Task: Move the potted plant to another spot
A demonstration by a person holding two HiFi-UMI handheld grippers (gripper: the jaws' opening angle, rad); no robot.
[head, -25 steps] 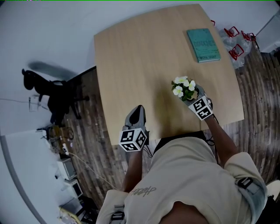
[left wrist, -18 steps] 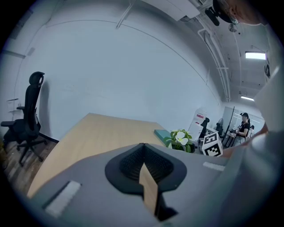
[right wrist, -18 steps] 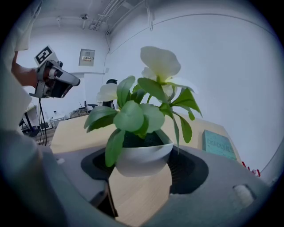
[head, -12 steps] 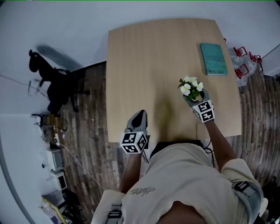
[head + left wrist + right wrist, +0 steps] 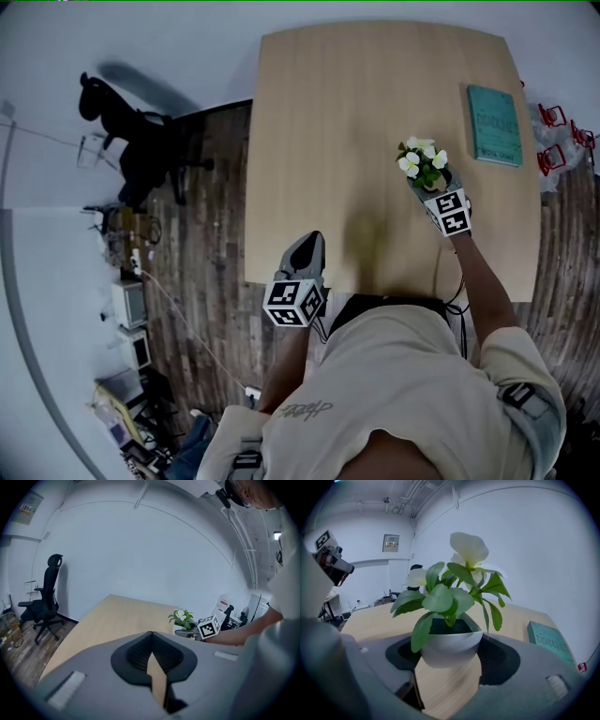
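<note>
Your right gripper (image 5: 433,185) clamps the potted plant (image 5: 451,641): white pot between its jaws, seemingly lifted clear of the table (image 5: 356,112). Pick-up looks done; setting down on bare wood ahead remains. Your left gripper (image 5: 312,242) is closed, empty, well apart.

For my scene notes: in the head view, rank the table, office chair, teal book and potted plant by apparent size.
1. table
2. office chair
3. teal book and potted plant look alike; unranked.
</note>
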